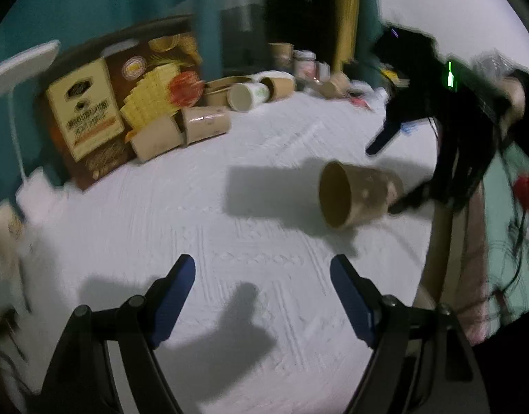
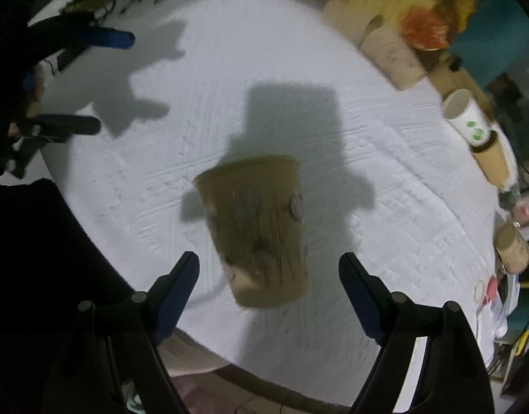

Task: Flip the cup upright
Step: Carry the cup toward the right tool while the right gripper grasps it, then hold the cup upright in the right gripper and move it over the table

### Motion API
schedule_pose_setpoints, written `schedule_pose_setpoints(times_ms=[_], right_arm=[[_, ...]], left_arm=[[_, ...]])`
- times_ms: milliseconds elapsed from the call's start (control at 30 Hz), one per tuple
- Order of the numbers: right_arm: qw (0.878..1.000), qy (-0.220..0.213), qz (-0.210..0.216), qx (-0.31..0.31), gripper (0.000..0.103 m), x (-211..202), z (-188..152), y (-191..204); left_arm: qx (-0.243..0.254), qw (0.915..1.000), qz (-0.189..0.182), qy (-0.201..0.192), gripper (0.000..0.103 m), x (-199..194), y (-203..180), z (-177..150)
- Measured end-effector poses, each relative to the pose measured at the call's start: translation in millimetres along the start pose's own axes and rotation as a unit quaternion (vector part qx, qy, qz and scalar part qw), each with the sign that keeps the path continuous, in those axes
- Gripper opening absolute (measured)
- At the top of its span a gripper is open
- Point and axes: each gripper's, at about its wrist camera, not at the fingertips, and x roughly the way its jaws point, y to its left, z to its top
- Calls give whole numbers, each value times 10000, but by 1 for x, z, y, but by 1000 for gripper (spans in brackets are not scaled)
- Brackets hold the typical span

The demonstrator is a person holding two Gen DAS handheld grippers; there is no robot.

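your brown paper cup (image 1: 359, 195) lies on its side on the white textured table cover (image 1: 229, 207), at about 3 o'clock in the left wrist view, its open mouth facing toward 9 o'clock. in the right wrist view the same cup (image 2: 257, 227) sits just ahead of centre, its base end toward 6 o'clock and its rim toward 12, with its dark shadow (image 2: 292, 131) stretching away at 12 o'clock. the picture is blurred, so you cannot tell whether the cup rests fully on the cover or is slightly lifted.

your right gripper (image 2: 269, 272) has its blue-padded fingers spread wide, one on each side of the cup's base end, neither pad touching it. from the left wrist view this right gripper (image 1: 388, 172) shows at 3 o'clock, one finger above the cup and one behind its base.

your left gripper (image 1: 262, 272) is also spread wide and holds nothing; only bare cover lies between its fingers. from the right wrist view it (image 2: 95, 82) appears at 10 o'clock, well apart from the cup.

at 10 to 12 o'clock in the left view sit a printed carton (image 1: 88, 117), several tipped paper cups (image 1: 202, 124) and a white cup with green print (image 1: 247, 98).
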Motion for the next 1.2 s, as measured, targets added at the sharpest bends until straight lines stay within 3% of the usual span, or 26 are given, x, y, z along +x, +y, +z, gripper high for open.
schedule_pose_setpoints(times_ms=[100,467,533,567,733,867,1000,1100,1200], right_arm=[[9990,418,97,-147,81,17,17,3],[9895,1371,212,-409,81,56,47,5],[9890,1398,267,-392,73,56,49,5],[9887,1419,301,-390,60,57,51,5],[9899,1332,328,-360,60,45,54,6],[9966,797,207,18,60,30,65,-6],[9963,-256,143,804,60,13,57,-25],[9821,-1231,213,1408,60,-1,41,-43],[9582,-2021,148,2019,60,-1,22,-40]], left_arm=[[-518,9983,-253,-69,81,2,14,-5],[-978,9940,-485,11,81,19,40,-22],[-990,9939,-491,-20,81,19,43,-23],[-995,9938,-498,-34,81,19,43,-24],[-1050,9929,-550,-76,81,18,46,-25],[-1126,9921,-531,-123,81,16,48,-25],[-1188,9917,-474,-138,81,14,49,-25],[-1226,9915,-427,-115,81,15,49,-25],[-1295,9909,-358,-70,81,16,48,-23]])
